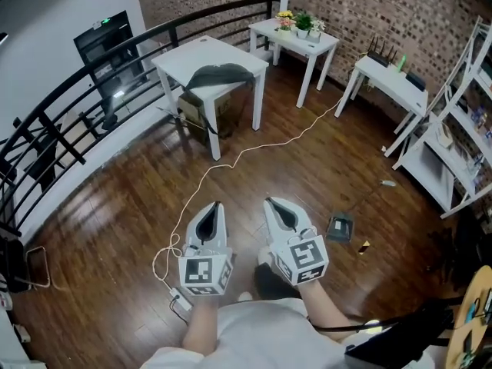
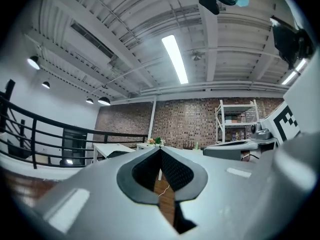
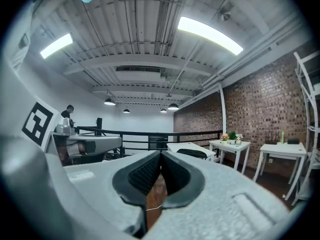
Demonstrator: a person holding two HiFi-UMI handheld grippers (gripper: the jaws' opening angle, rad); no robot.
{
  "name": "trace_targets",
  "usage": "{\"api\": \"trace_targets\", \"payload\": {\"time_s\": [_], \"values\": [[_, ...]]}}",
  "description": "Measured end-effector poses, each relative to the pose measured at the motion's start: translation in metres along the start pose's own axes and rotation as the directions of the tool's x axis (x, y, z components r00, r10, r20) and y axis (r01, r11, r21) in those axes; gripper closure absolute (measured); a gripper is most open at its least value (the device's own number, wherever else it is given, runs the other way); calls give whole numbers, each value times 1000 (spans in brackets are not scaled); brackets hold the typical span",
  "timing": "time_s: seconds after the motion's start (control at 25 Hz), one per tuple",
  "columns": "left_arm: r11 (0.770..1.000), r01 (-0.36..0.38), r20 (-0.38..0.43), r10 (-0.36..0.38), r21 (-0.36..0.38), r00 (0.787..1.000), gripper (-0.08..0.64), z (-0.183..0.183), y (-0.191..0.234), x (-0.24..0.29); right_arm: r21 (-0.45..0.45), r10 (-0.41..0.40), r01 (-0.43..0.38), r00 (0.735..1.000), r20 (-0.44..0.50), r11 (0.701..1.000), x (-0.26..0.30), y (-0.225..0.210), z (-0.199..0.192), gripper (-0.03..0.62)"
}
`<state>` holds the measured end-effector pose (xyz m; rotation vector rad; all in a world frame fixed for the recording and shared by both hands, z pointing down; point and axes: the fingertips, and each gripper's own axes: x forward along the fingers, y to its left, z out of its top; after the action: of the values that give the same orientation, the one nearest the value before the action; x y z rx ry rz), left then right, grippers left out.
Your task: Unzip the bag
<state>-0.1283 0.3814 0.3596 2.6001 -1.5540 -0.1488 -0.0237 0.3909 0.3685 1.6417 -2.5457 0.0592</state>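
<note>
A dark grey bag (image 1: 217, 75) lies flat on a white table (image 1: 184, 58) across the room, its edge hanging over the table's near side. It shows small in the left gripper view (image 2: 119, 153) and the right gripper view (image 3: 192, 153). My left gripper (image 1: 217, 204) and right gripper (image 1: 269, 201) are held side by side over the wooden floor, close to my body and far from the bag. Both are shut with nothing between their jaws. Their tips meet in the left gripper view (image 2: 160, 149) and the right gripper view (image 3: 161, 154).
A cardboard box (image 1: 206, 112) sits under the bag's table. A white cable (image 1: 231, 164) runs across the floor toward me. Two more white tables (image 1: 296, 38) (image 1: 384, 79) stand by the brick wall, white shelving (image 1: 461, 129) at right, a black railing (image 1: 69, 121) at left.
</note>
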Motion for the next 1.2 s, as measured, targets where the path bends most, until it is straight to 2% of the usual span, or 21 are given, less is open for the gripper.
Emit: {"api": "trace_targets", "payload": {"time_s": [0.24,0.52,0.68,0.92,1.2], "values": [[1000,-9,7,9,22,1000,543,-10,24,105,-1,43,-43,999,25,999,90,-62,-3,606],[996,-20,24,18,86,1000,543,18,37,259,-5,99,-99,993,58,995,197,-164,40,606],[995,-22,15,20,98,1000,543,16,43,319,38,84,-87,995,58,996,241,-219,35,606],[995,-28,-38,32,96,999,543,0,70,381,97,88,-88,996,5,991,297,-257,13,606],[997,0,-44,3,84,999,543,-4,113,466,96,69,-67,998,-13,993,381,-294,11,606]]}}
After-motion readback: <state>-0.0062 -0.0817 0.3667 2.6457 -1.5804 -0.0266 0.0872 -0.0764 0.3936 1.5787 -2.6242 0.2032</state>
